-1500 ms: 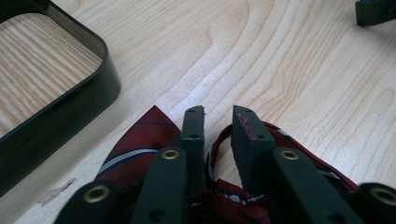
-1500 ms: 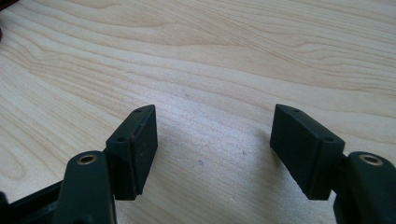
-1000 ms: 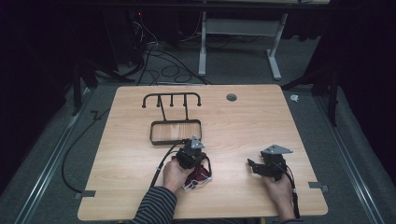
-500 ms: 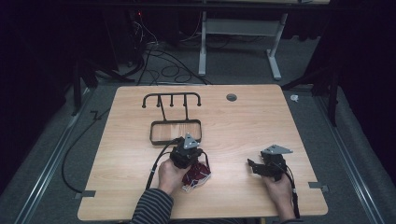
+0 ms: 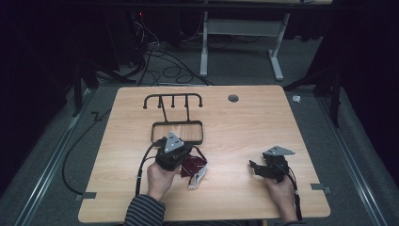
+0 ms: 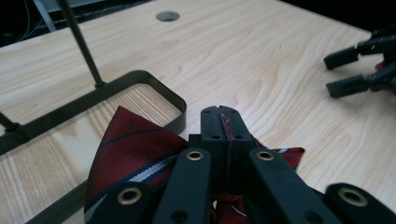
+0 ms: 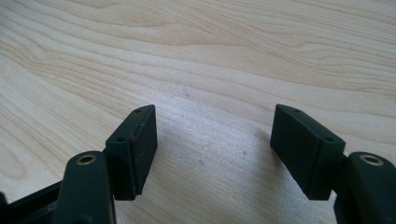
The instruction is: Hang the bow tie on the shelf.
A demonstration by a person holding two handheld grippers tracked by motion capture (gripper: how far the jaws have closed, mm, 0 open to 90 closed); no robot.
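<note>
Two tongs: left (image 5: 181,162) clamped on red tie (image 5: 194,165), right (image 5: 256,168) wide open, empty; lift tie slow, clear of rack (image 5: 177,133) w/o snagging

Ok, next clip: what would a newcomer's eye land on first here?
Most likely the dark red striped tie, pinched in the shut left gripper near the table's front, beside the black metal rack that stands toward the far side. Next, the right gripper at the front right, its jaws open over bare wood and holding nothing.
</note>
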